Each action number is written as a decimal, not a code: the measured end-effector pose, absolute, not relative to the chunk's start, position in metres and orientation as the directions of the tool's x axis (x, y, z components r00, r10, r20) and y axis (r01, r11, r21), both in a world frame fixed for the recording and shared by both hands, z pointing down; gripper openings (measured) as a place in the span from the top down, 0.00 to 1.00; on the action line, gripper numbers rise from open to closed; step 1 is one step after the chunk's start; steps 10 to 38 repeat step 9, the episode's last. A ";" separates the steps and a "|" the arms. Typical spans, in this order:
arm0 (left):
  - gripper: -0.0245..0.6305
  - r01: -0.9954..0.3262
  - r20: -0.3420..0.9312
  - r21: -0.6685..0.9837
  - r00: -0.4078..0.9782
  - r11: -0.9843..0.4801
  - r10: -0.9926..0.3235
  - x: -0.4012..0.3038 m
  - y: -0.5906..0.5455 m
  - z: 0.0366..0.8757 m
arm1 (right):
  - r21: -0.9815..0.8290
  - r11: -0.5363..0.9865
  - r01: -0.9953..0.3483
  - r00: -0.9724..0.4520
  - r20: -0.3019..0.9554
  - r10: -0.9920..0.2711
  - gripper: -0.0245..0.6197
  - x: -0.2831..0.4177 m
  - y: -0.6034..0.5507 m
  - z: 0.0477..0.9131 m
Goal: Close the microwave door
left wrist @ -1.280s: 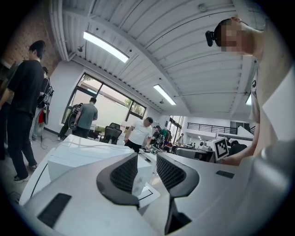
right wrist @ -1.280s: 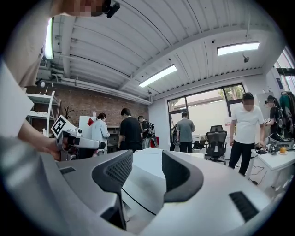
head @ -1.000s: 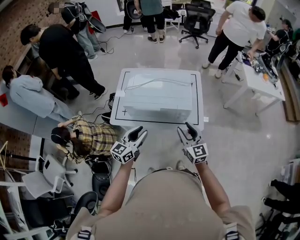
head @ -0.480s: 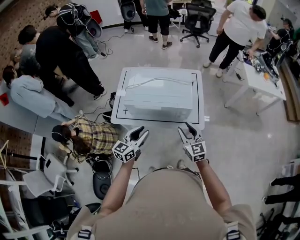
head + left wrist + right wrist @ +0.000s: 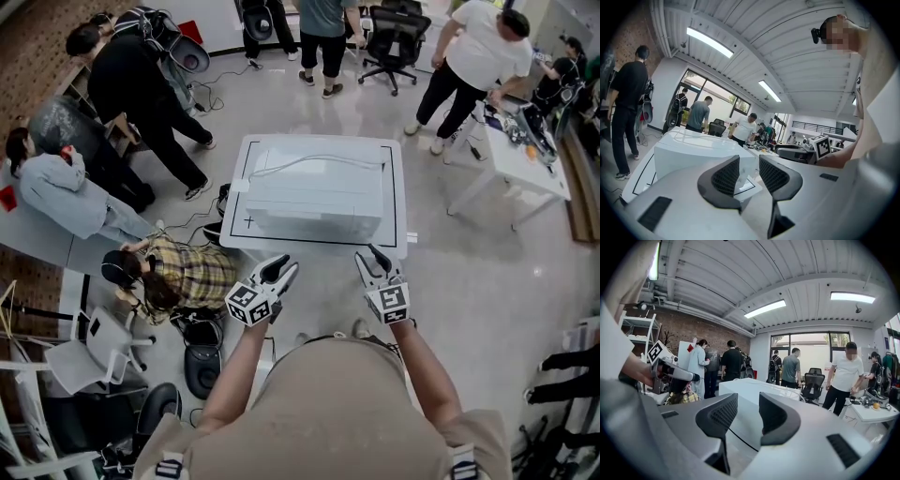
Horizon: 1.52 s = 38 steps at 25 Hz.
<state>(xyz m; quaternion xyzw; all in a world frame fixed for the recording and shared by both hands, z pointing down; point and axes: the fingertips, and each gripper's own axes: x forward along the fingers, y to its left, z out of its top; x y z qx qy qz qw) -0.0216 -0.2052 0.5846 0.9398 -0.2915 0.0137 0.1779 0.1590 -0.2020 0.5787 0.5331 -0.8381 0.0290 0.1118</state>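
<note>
I stand on a pale glossy floor (image 5: 469,281) with people all round. One in a white shirt (image 5: 478,56) bends over a side desk (image 5: 525,169) at the far right. One in a plaid shirt (image 5: 192,274) crouches low at my left, just beside the table.

Straight ahead of me is the white table (image 5: 400,187), with a black line drawn round its edge. The microwave (image 5: 319,202) sits in the middle of that table as a plain white box, its near face turned towards me. From up here I cannot tell whether its door is shut.

I hold both tongs short of the table's near edge, apart from the microwave and touching nothing. My left gripper (image 5: 281,265) points ahead and slightly to the right. Its own camera shows the left gripper (image 5: 749,159) released, with a clear gap between the ribbed pads and a corner of the table seen through it. My right gripper (image 5: 368,257) points at the table's near right corner. The right gripper (image 5: 747,399) has just been closing its jaws, yet they stand apart with nothing between them.

A thin white cable (image 5: 319,161) lies across the microwave's top.
</note>
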 end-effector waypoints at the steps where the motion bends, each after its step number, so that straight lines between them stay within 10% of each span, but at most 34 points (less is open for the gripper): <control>1: 0.78 -0.552 0.130 0.328 0.830 -0.767 -0.542 -0.021 -0.205 0.584 | 0.055 0.423 -0.904 -0.403 0.215 -0.890 0.73 0.160 -0.202 0.577; 38: 0.78 -0.554 0.126 0.331 0.828 -0.764 -0.546 -0.024 -0.203 0.585 | 0.021 0.415 -0.910 -0.405 0.171 -0.898 0.75 0.157 -0.202 0.553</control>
